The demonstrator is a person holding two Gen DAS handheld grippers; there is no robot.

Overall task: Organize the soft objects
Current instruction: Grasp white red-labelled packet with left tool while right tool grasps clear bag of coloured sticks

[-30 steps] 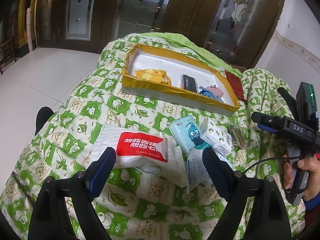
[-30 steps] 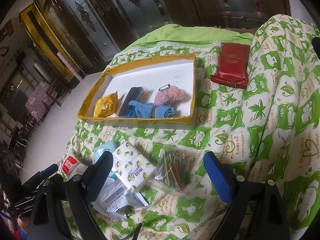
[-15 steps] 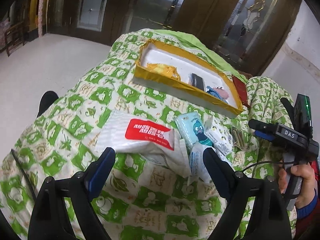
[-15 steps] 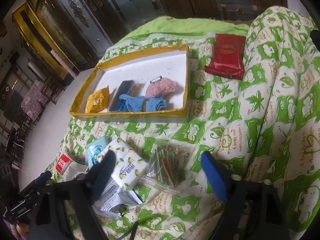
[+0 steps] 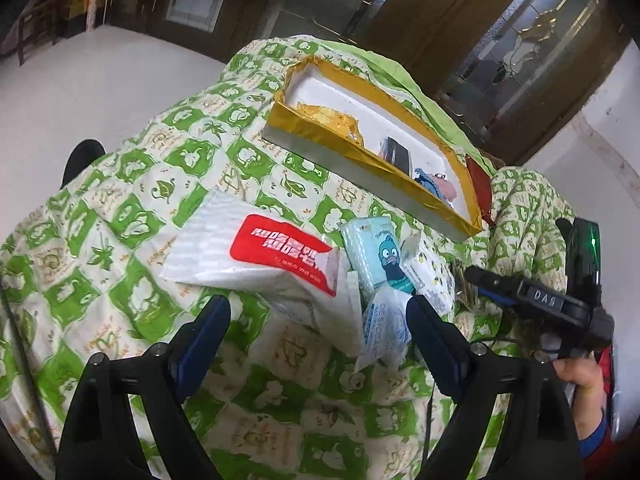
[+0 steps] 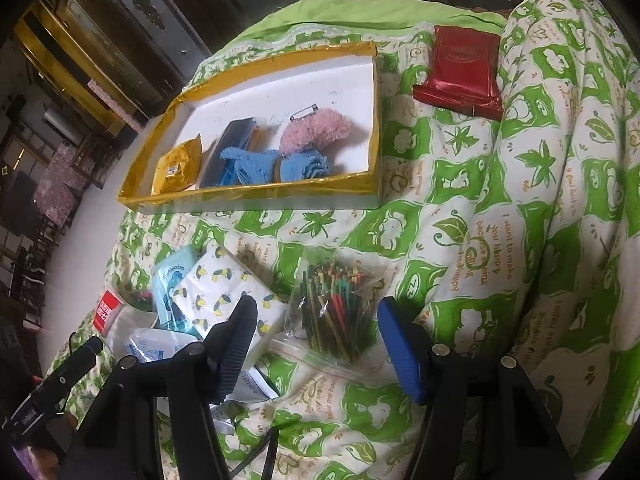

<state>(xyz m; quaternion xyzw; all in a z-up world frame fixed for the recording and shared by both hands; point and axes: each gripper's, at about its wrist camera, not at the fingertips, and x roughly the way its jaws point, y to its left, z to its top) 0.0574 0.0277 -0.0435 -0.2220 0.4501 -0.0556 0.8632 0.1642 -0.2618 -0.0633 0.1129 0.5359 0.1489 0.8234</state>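
Note:
A gold-rimmed white box lies on the green quilt, holding a yellow pouch, a dark packet, blue cloth and a pink fluffy piece. In front lie a white wet-wipe pack with a red label, a light blue tissue pack, a lemon-print tissue pack and a bag of coloured sticks. My left gripper is open, just short of the wipe pack. My right gripper is open over the stick bag.
A red foil packet lies right of the box. A small white sachet lies by the left gripper's right finger. The quilt bulges up on the right. White floor lies beyond the bed's left edge.
Both grippers have tilted and shifted slightly; the left view has swung left, the right gripper has moved closer over the stick bag. Both stay open; no object has moved.

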